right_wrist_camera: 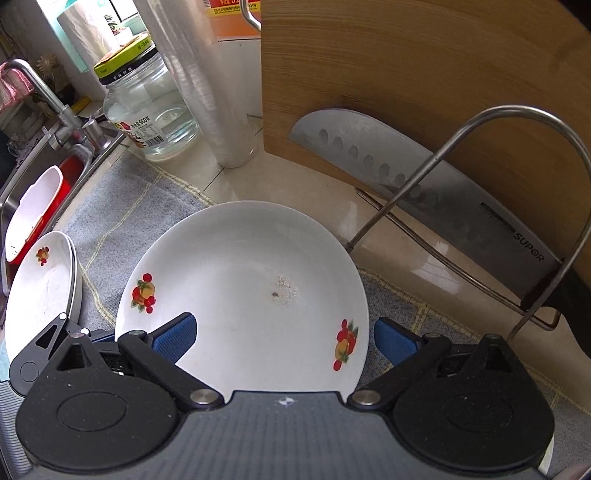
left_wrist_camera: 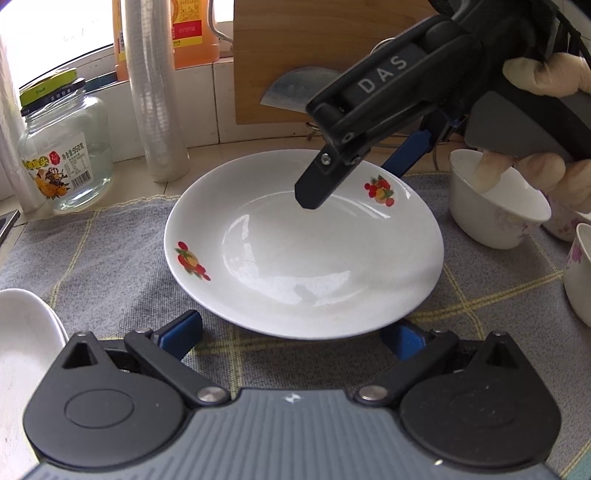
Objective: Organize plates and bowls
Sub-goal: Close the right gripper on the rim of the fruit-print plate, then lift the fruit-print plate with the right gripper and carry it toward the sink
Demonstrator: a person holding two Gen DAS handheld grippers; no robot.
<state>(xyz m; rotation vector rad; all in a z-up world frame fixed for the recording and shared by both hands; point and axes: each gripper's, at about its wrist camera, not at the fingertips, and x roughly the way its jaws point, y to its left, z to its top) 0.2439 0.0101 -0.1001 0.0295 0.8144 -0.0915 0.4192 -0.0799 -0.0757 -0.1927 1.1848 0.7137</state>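
Left hand-held gripper (left_wrist_camera: 291,338) stood spread at the near rim of the white plate (left_wrist_camera: 303,247), which lay on the grey checked cloth (left_wrist_camera: 110,266). Right hand-held gripper (right_wrist_camera: 284,338) was spread across its far rim. White bowl (left_wrist_camera: 495,206) sat just beside; glass jar (left_wrist_camera: 62,147) stood on the surface behind.

Bare mat (left_wrist_camera: 122,258) left of the plate (left_wrist_camera: 303,251) — bowls (left_wrist_camera: 495,206) crowd its right, cutting board (right_wrist_camera: 424,81) and jar (left_wrist_camera: 64,147) behind.

A home kitchen is shown.
A sink faucet (right_wrist_camera: 44,96), cleaver (right_wrist_camera: 424,184), cutting board (right_wrist_camera: 424,74) and oil bottle (left_wrist_camera: 192,33) are seen along the counter (right_wrist_camera: 295,184).
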